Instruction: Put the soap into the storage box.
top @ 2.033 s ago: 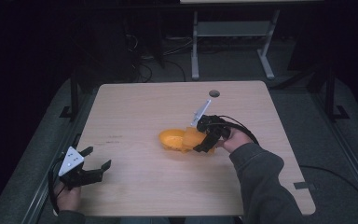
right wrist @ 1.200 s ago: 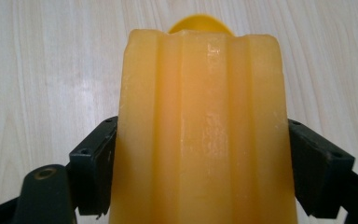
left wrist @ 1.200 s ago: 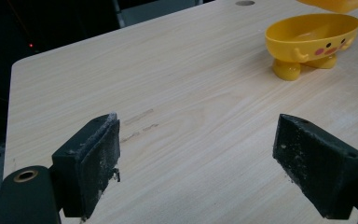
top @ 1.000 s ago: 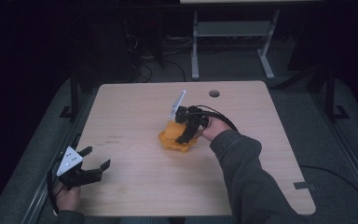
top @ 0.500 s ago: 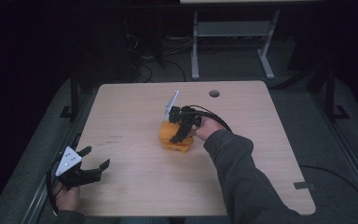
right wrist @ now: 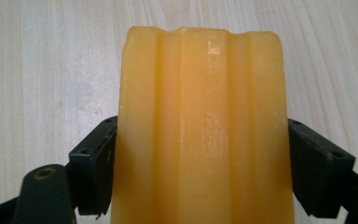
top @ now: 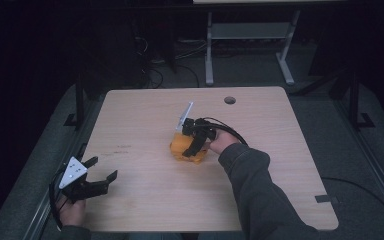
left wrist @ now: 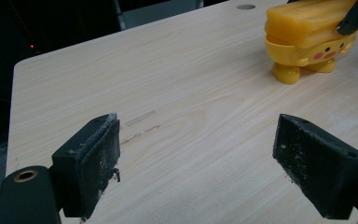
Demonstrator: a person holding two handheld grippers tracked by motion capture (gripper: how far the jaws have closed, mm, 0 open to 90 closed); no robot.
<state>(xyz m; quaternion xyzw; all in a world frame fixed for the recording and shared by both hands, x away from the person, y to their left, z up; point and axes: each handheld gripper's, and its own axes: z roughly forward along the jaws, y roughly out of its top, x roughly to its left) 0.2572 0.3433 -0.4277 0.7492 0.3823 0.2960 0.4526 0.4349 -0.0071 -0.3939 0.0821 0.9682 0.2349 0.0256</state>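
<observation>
High view: one yellow toy [top: 186,148] stands near the centre of the table [top: 280,150]. The right gripper [top: 196,145] comes at it from 3 o'clock, its jaws set on either side of the toy's upper part. The right sleeve [top: 260,190] reaches in from 5 o'clock.

Right gripper view: the toy's ridged top [right wrist: 200,130] sits between the two jaws, and both pads meet its sides. The gripper is closed on the toy. The grasp lies across the narrow width of the ridged top, which probably gives the flat pads parallel faces to bear on.

Left gripper view: the toy's two stubby feet [left wrist: 286,74] rest on the table, so the toy is upright and the table carries its weight. A face with pink cheeks shows on its lower half. One black jaw of the right gripper crosses its top at 1 o'clock.

The left gripper [top: 98,176] sits at the table's edge at 8 o'clock, well apart from the toy. Its jaws are spread wide with nothing between them. This position probably keeps it clear of the working hand.

Count: one toy, two grippers, one table. One round hole [top: 229,100] marks the tabletop at 1 o'clock from the toy.
</observation>
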